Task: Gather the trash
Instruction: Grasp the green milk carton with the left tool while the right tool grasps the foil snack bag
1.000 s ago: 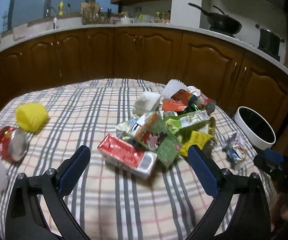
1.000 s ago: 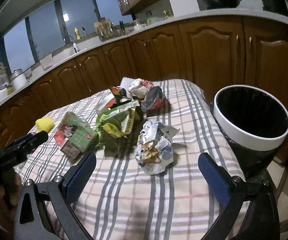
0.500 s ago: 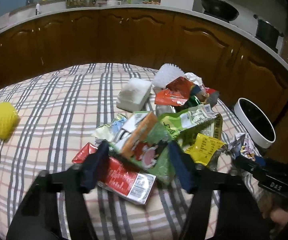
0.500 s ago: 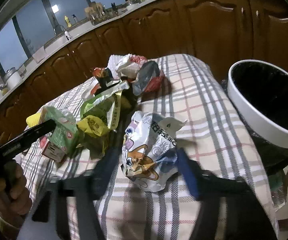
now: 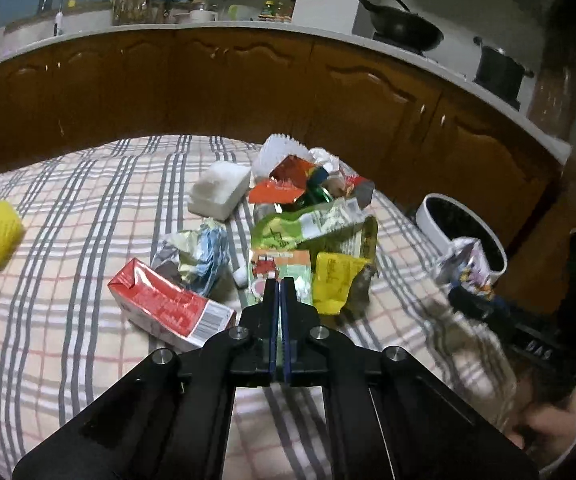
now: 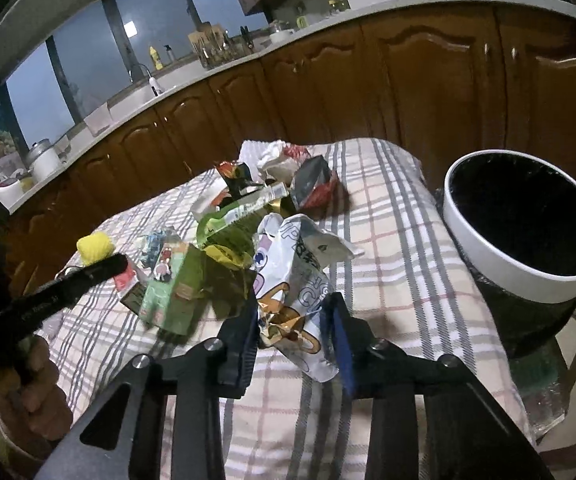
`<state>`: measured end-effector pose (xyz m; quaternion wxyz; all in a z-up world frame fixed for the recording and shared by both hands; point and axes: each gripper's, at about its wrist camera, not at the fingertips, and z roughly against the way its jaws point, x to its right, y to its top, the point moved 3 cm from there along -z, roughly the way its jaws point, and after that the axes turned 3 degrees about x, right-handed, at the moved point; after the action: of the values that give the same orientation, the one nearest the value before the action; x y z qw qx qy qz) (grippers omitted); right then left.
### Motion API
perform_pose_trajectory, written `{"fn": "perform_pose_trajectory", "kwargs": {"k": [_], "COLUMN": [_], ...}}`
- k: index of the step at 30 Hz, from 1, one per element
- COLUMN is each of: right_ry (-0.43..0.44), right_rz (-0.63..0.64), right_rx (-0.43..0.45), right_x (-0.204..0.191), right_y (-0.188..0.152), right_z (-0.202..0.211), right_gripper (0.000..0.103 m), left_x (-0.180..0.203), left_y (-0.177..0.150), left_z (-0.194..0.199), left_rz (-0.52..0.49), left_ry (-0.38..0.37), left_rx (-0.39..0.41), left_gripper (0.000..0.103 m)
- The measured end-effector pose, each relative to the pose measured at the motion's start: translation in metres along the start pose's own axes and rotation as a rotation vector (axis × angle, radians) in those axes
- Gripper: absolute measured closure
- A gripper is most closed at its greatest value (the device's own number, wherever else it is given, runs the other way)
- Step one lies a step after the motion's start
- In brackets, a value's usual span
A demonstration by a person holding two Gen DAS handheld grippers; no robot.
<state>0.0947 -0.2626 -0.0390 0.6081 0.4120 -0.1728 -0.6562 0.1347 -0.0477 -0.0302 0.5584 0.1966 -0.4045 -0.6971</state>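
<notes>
**Both grippers closing on table trash**

While the right gripper (image 6: 294, 334) has just been closing, its pads now pinch a crumpled white cartoon snack bag (image 6: 294, 280). To its right stands a white-rimmed bin (image 6: 528, 280), its interior dark. The left gripper (image 5: 279, 292) has squeezed fully together at the green carton (image 5: 279, 270); whether it grips the carton I cannot tell. A red carton (image 5: 167, 304) lies to its left on the checked tablecloth (image 5: 67, 280).

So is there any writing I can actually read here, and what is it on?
"DAS": on the black body of the right hand-held gripper, whose jaws have just been closing on the white snack bag.
White snack bag: big print, too crumpled to read.
Red carton, green carton, yellow wrapper: print too small or blurred.
</notes>
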Motion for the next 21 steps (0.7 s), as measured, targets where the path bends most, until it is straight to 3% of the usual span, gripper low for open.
{"fn": "perform_pose_trajectory", "kwargs": {"k": [2,3,4,6,18,20,21], "right_ry": [0.001,0.003,0.006,0.009,0.004,0.007,0.009], "right_rz": [-0.001,-0.002,-0.004,-0.009,-0.058,-0.061,-0.064], "right_rx": [0.004,0.005,0.006,0.006,-0.006,-0.009,-0.010], "right_x": [0.001,0.001,0.002,0.004,0.026,0.027,0.028], "right_y": [0.000,-0.001,-0.002,-0.003,-0.001,-0.003,-0.003], "right_z": [0.003,0.004,0.005,0.006,-0.002,-0.003,-0.004], "right_gripper": [0.070,0.070,0.070,0.070,0.069,0.069,0.069], "left_x": [-0.001,-0.002,-0.003,-0.003,0.027,0.031,0.034], "left_y": [-0.004,-0.006,-0.008,-0.008,-0.006,-0.007,-0.008], "left_z": [-0.001,-0.001,-0.001,-0.002,-0.056,-0.059,-0.060], "left_rz": [-0.002,0.002,0.011,0.012,-0.239,-0.276,-0.295], "left_ry": [0.028,0.027,0.022,0.040,0.186,0.192,0.194], "left_rx": [-0.014,-0.019,-0.018,-0.008,-0.122,-0.127,-0.131], "left_gripper": [0.094,0.079,0.053,0.038,0.036,0.044,0.053]}}
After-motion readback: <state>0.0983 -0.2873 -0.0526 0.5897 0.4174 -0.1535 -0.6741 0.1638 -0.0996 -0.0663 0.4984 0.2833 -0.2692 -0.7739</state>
